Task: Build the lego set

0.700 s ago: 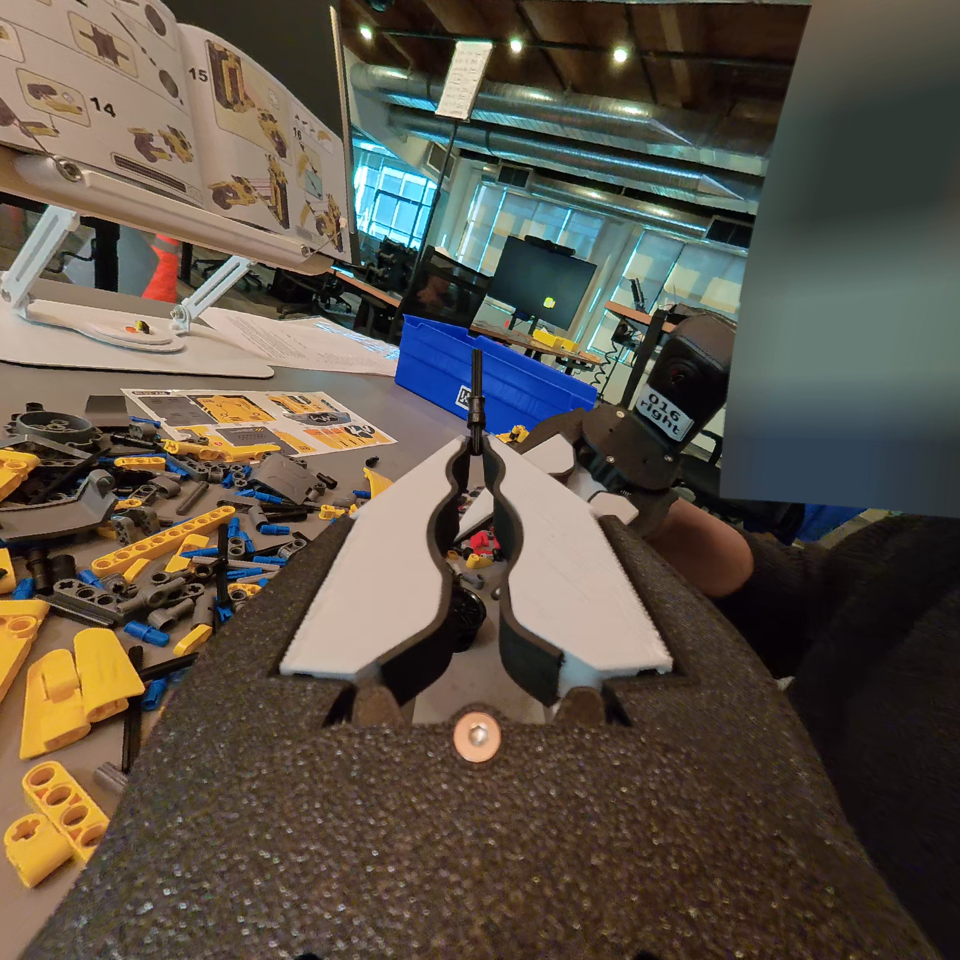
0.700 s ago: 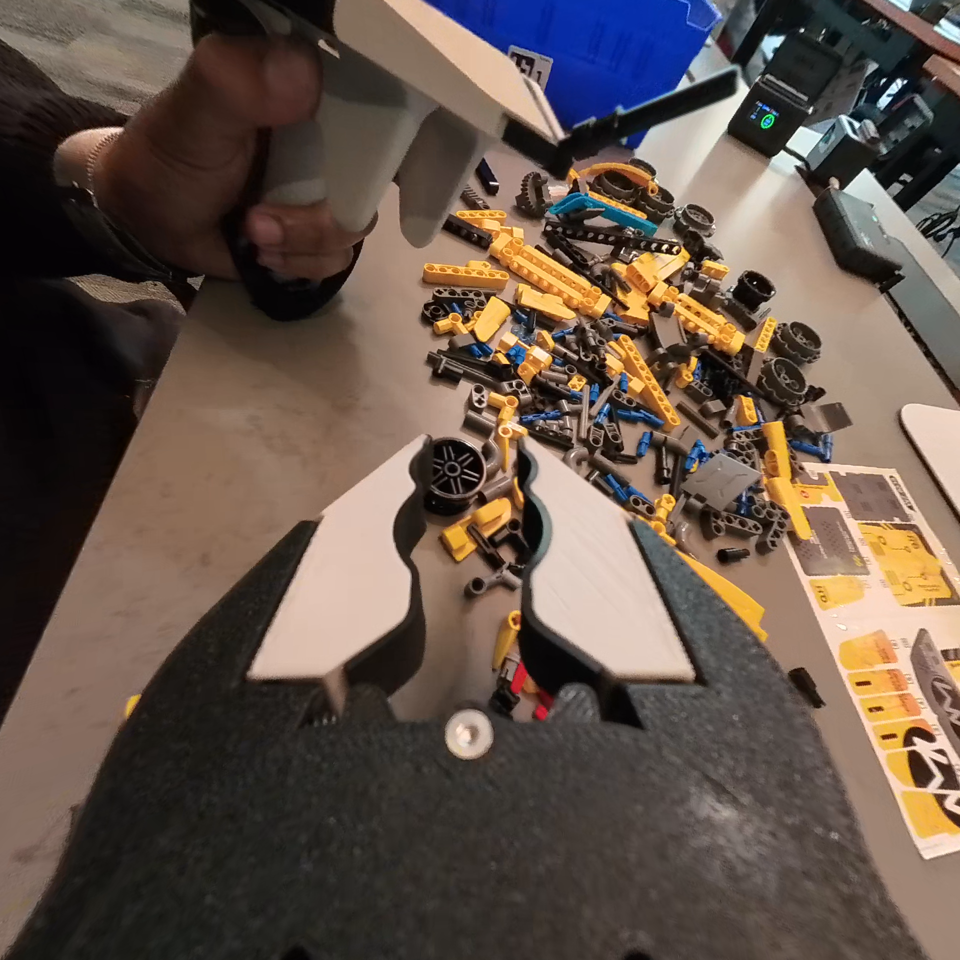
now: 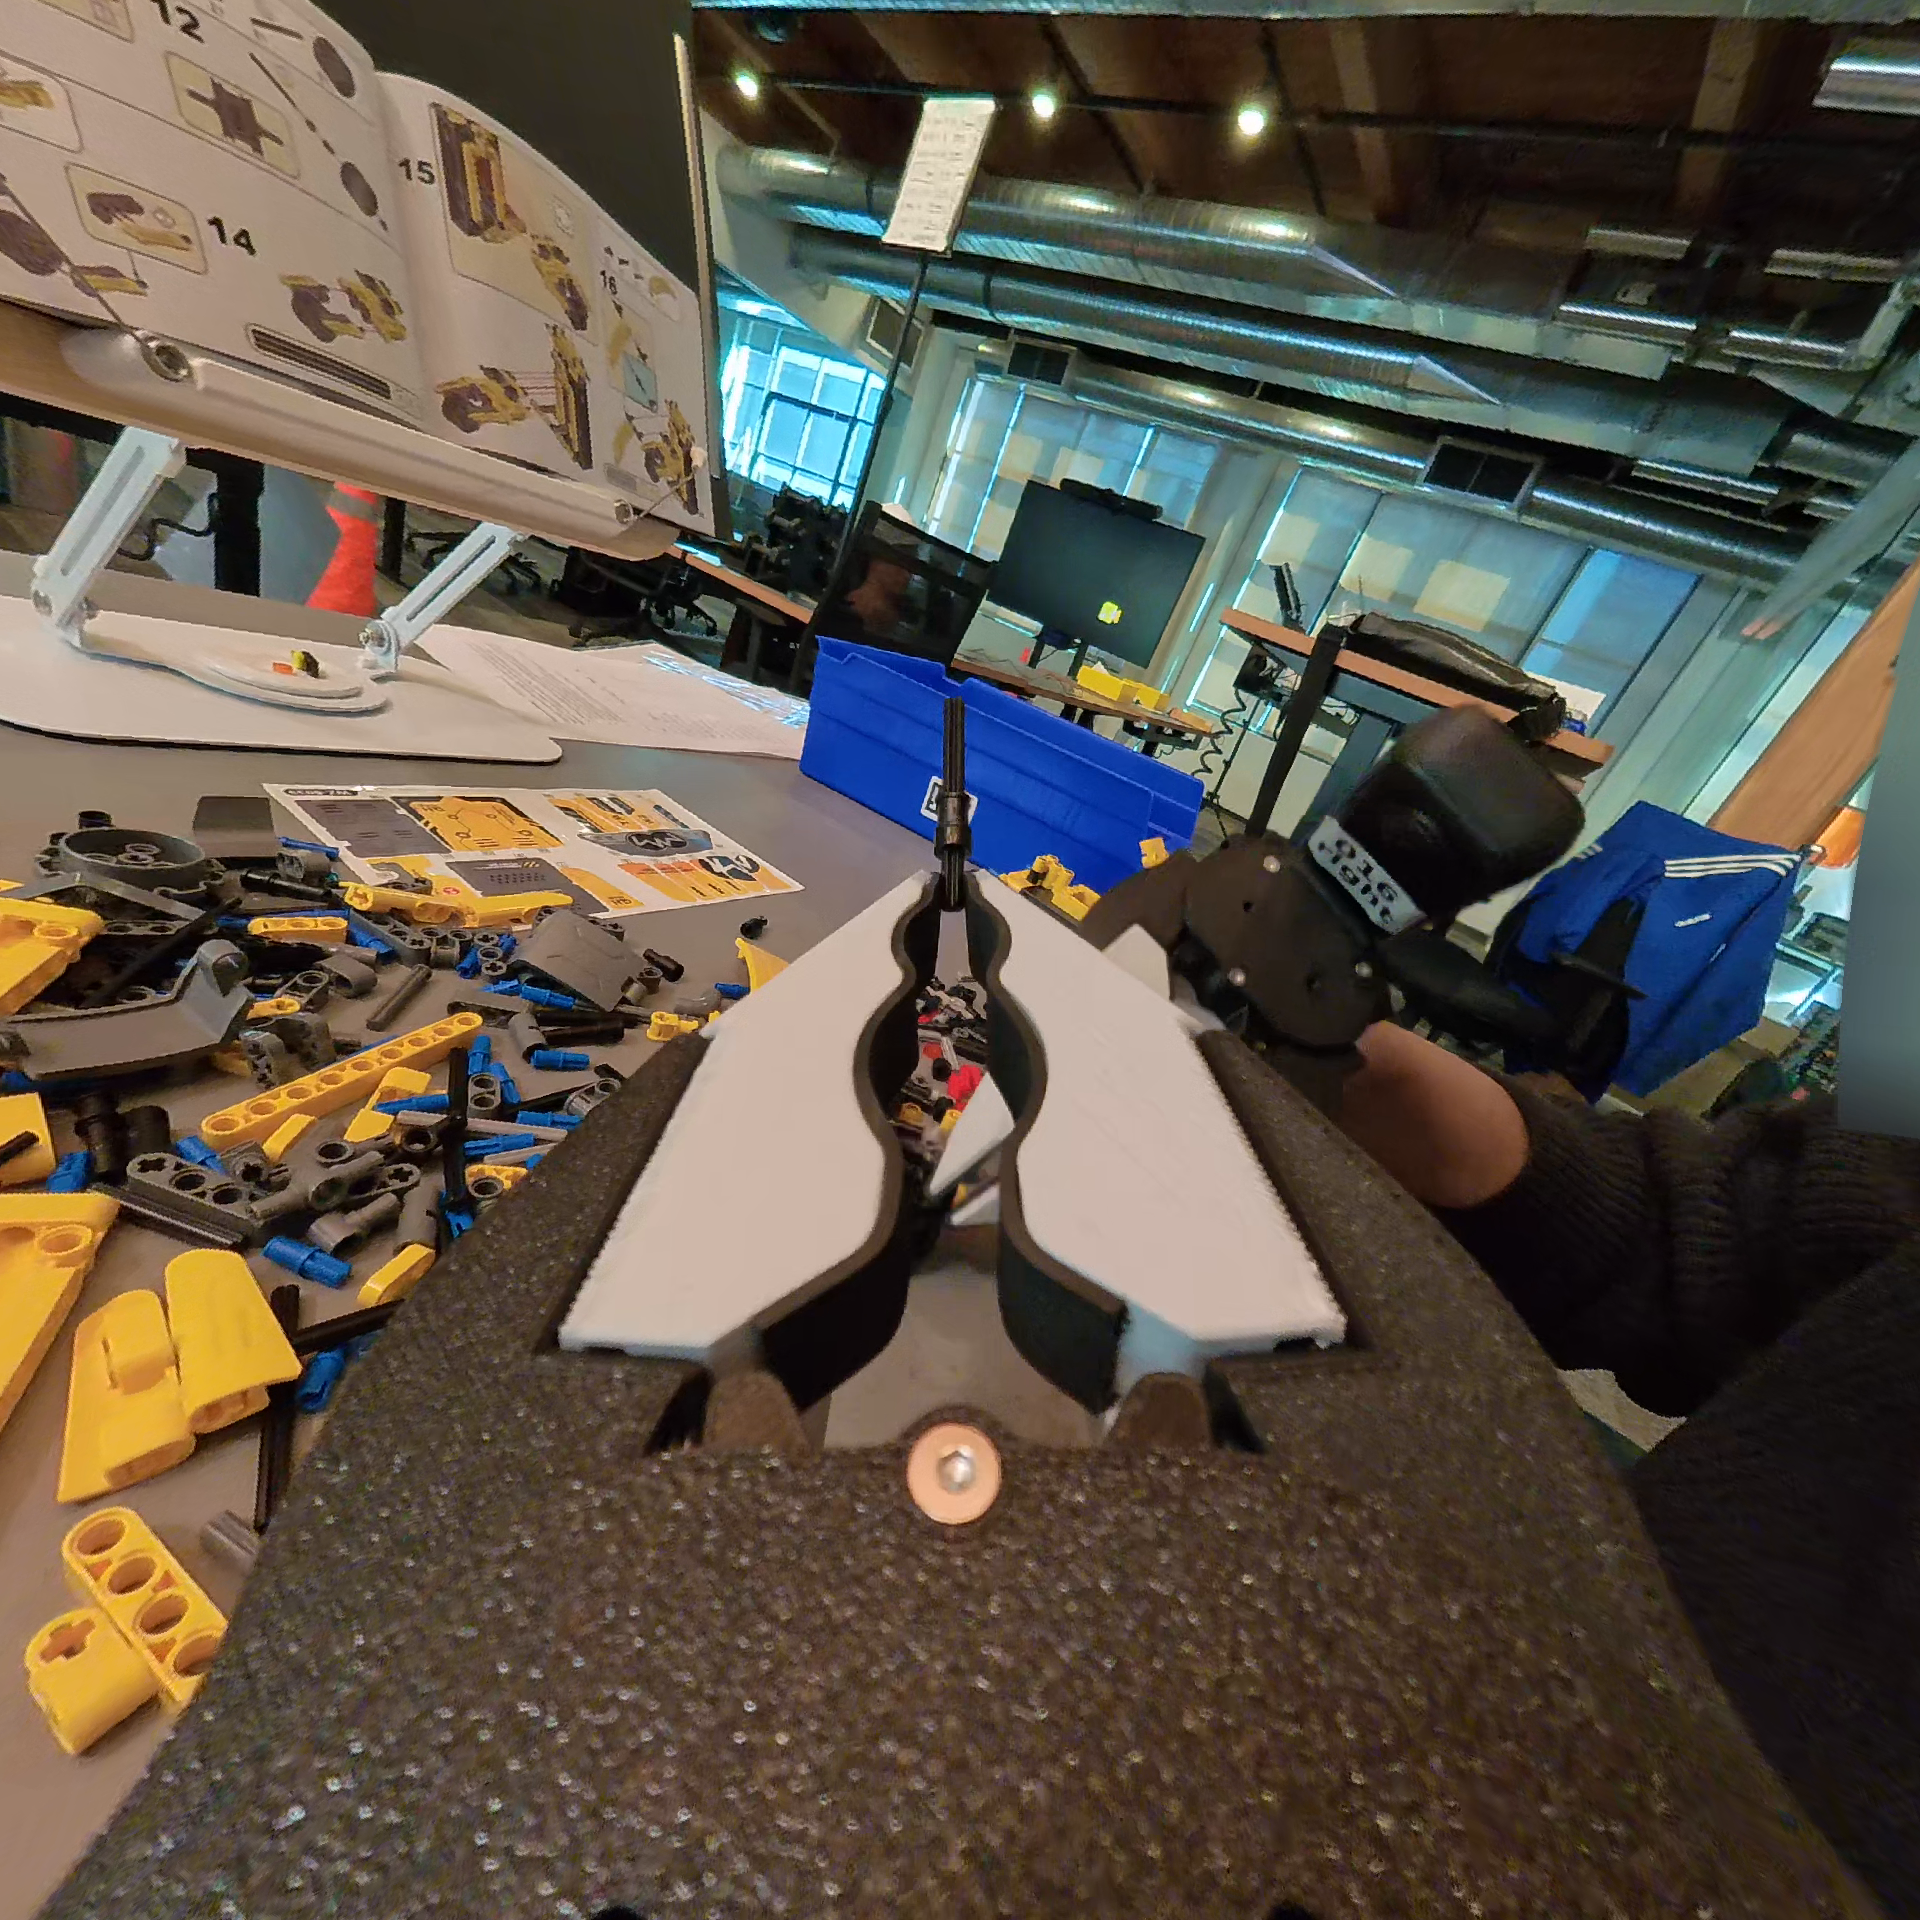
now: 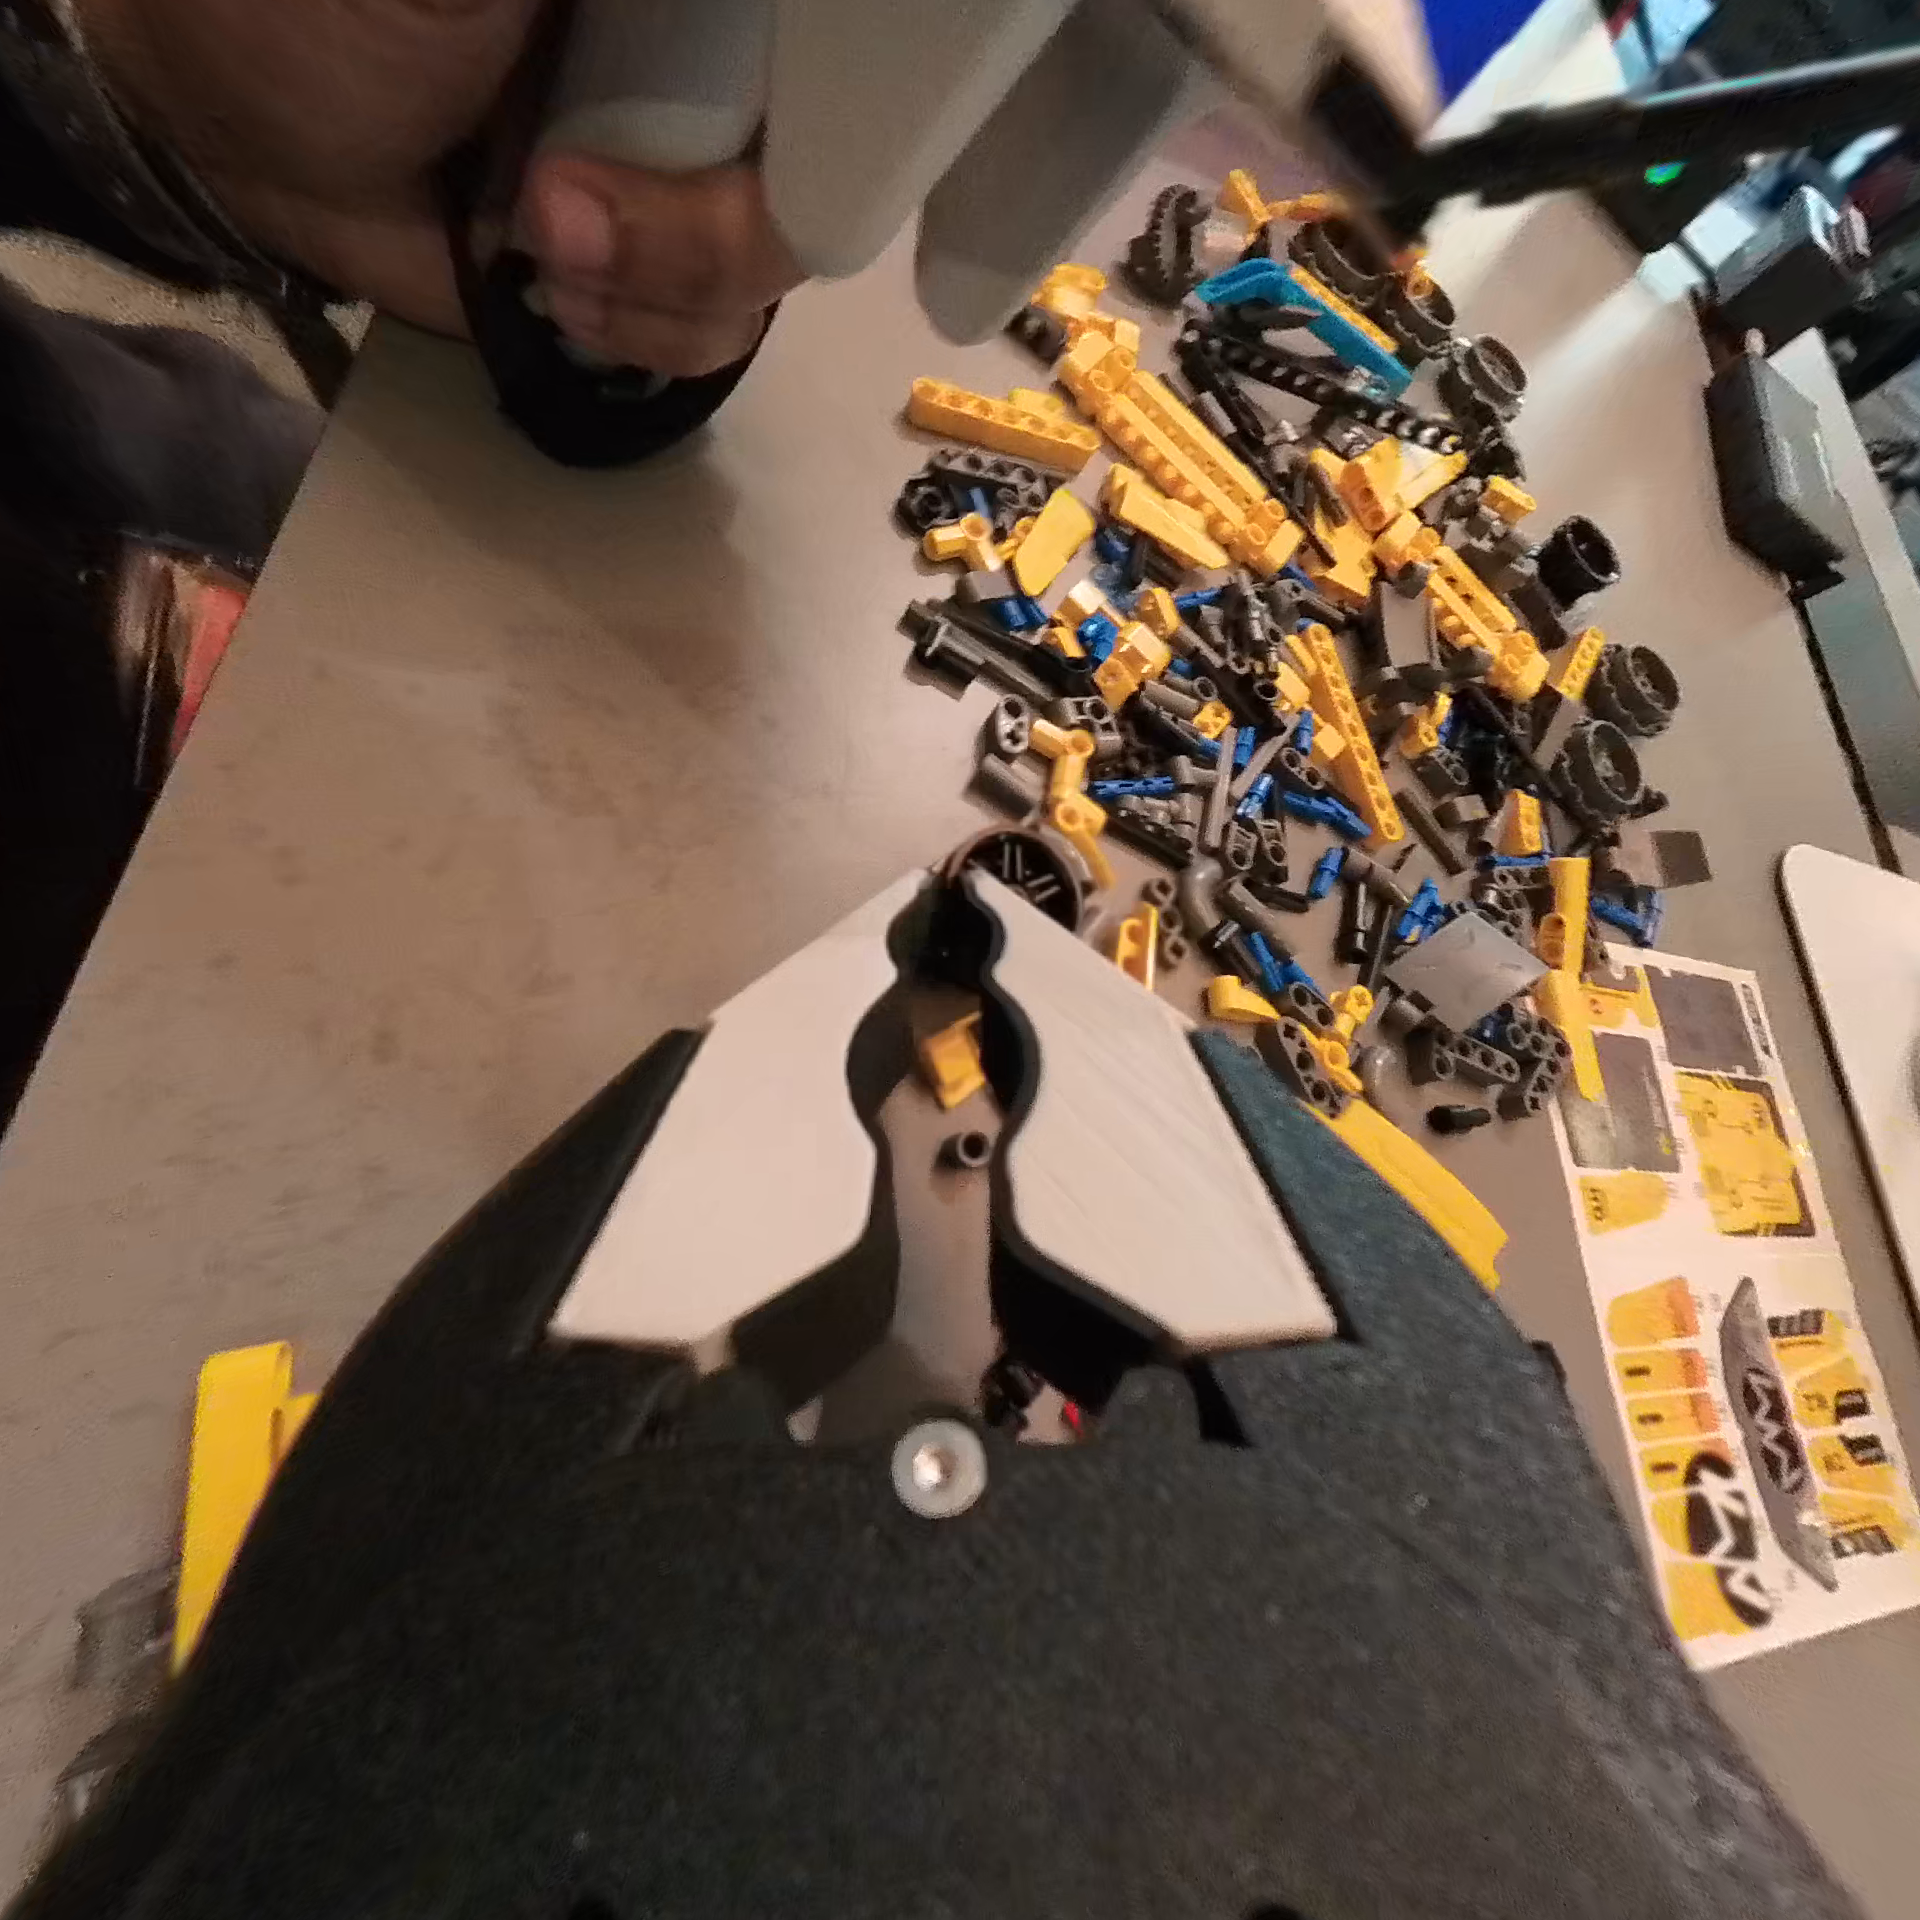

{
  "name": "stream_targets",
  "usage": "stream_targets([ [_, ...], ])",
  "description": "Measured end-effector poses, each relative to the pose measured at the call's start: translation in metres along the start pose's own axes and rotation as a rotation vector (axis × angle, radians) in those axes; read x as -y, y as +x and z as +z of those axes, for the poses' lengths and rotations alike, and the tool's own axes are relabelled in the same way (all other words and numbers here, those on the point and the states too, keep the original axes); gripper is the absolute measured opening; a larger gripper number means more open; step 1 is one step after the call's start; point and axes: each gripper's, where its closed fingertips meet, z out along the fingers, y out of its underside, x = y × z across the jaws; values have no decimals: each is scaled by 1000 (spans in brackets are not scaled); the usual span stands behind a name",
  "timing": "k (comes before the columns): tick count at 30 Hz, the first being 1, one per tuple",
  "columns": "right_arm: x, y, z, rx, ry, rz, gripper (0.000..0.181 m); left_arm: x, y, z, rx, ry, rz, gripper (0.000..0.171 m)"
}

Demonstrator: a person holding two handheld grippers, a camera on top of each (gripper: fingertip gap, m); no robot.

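Observation:
My left gripper (image 3: 948, 885) is shut on a thin black axle (image 3: 953, 790) that stands up from its tips, held above the grey table (image 3: 665, 769). In the right wrist view it hangs at the top (image 4: 935, 156), gripped by a hand, with the axle (image 4: 1662, 114) pointing right. My right gripper (image 4: 951, 888) is low over the table (image 4: 468, 831), its jaws closed on the rim of a black spoked wheel (image 4: 1023, 881) at the near edge of the parts pile (image 4: 1299, 644). The image is blurred. The right gripper also shows in the left wrist view (image 3: 1299, 935).
Loose yellow, grey, blue and black building parts (image 3: 312, 1039) cover the table's left half. A sticker sheet (image 3: 520, 831) lies behind them, also seen in the right wrist view (image 4: 1714, 1299). An open instruction booklet (image 3: 364, 260) rests on a white stand. A blue bin (image 3: 997, 769) stands at the back. Left tips to right tips: about 10 centimetres.
My right gripper has closed its jaws onto the black wheel that lay between its open tips. My left gripper still holds the axle and has moved closer to the right wrist camera.

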Motion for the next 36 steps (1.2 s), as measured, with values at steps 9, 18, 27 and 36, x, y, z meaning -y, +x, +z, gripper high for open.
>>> stream_targets([
  [9,27,19,-31,415,281,889,4,8,-4,-6,52,42,47,4],
  [18,41,-16,-26,870,25,1393,4,-8,23,-18,16,-55,52,3],
  [27,29,-30,10,799,-69,1514,5,-40,33,-59,40,-305,181,3],
  [36,6,-23,18,557,-168,1406,0,-88,34,-81,63,-483,126,3],
])
